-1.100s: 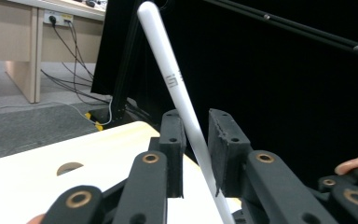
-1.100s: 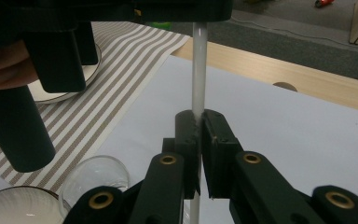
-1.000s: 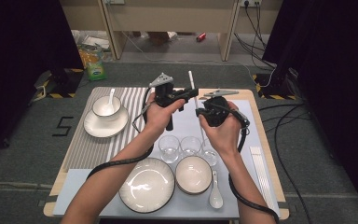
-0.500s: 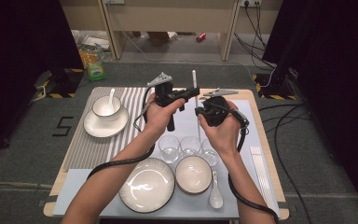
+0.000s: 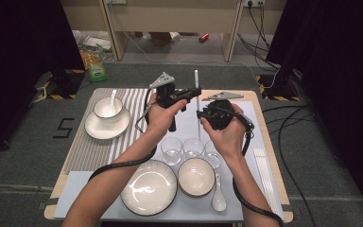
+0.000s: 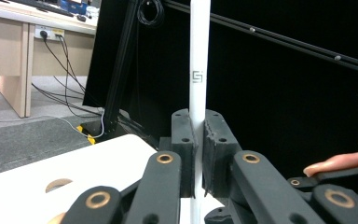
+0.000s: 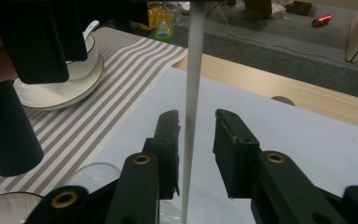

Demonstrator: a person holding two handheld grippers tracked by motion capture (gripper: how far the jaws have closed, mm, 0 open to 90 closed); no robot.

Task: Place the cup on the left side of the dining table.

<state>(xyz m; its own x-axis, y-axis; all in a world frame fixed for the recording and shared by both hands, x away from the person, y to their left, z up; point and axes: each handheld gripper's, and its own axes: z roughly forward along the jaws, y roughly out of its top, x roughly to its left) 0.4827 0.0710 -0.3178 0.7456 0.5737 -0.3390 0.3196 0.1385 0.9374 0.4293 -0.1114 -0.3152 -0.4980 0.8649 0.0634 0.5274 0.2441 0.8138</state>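
The white chopstick (image 6: pixel 199 70) runs past the left gripper view's top edge, its tip unseen.

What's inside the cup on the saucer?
A white spoon stands in the cup, handle leaning on the rim. The bowl end and the cup's bottom are hidden by the cup wall.

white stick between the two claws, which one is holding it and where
The left claw is shut on the thin white chopstick-like stick, pinching it below its printed mark. The right claw has just been opening; the stick stands between its jaws, ungripped.

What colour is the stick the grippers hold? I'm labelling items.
White stick, with a small grey mark; the left gripper view shows it best.
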